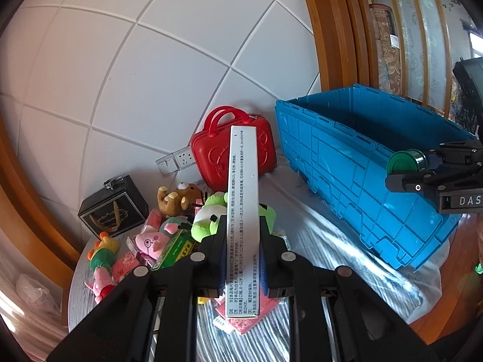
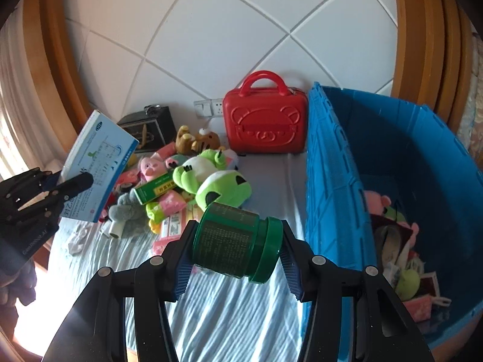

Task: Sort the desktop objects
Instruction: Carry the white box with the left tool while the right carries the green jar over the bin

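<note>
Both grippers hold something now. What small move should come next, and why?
Probably carry the right gripper, shut on the green round plastic jar, sideways over the open blue plastic crate. The jar hangs lifted beside the crate wall, and sorted toys already lie inside. The left gripper can follow with its flat white cardboard box.

Each camera rides above its own fingers, looking forward and down across the table (image 1: pixel 326 241) toward the tiled back wall. The left wrist view looks from the table's left part, the right from nearer the blue crate (image 2: pixel 338 163). Both share the red case (image 1: pixel 234 147), toy pile (image 2: pixel 193 181) and crate, and each catches the other gripper at its edge.
</note>
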The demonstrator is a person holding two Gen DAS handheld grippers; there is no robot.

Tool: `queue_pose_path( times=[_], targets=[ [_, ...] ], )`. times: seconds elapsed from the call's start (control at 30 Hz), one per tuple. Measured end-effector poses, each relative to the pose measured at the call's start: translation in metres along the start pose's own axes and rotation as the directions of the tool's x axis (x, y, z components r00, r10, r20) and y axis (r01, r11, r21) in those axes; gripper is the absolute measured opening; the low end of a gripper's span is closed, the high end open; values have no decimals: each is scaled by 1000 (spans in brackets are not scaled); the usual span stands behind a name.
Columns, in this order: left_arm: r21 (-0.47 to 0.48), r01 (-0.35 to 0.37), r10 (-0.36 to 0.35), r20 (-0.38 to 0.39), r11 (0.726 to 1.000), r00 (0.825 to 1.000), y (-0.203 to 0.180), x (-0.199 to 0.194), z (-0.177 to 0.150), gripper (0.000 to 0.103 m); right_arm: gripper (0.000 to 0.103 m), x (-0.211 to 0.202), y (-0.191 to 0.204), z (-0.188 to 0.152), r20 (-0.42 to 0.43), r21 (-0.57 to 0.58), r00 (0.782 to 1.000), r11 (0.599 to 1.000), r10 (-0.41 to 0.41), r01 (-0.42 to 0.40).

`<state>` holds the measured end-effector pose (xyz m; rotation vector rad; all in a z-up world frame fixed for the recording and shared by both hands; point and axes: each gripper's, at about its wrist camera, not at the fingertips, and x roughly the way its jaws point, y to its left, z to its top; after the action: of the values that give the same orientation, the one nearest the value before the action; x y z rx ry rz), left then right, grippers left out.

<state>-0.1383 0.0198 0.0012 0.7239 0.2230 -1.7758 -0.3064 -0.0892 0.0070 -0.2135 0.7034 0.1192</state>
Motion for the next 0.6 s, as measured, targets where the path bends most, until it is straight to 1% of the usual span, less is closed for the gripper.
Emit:
queue_pose_path(
  times=[0.13, 0.27, 0.43, 0.6],
  targets=[
    [30, 13, -14, 24, 999, 1000, -24, 3, 22, 16, 51, -22, -23, 9, 45, 17, 999, 1000, -7, 6],
    [71, 36, -39, 48, 997, 998, -52, 11, 46, 16, 51, -38, -53, 15, 78, 44, 996, 999, -35, 31],
    [117, 87, -96, 74, 989, 993, -90, 23, 79, 16, 51, -46, -96, 13, 75, 92, 994, 993, -81, 74],
    [195, 132, -154, 103, 972, 983, -138, 38, 113, 16, 51, -47, -138, 5, 60, 154, 992, 983, -114, 104]
  ],
)
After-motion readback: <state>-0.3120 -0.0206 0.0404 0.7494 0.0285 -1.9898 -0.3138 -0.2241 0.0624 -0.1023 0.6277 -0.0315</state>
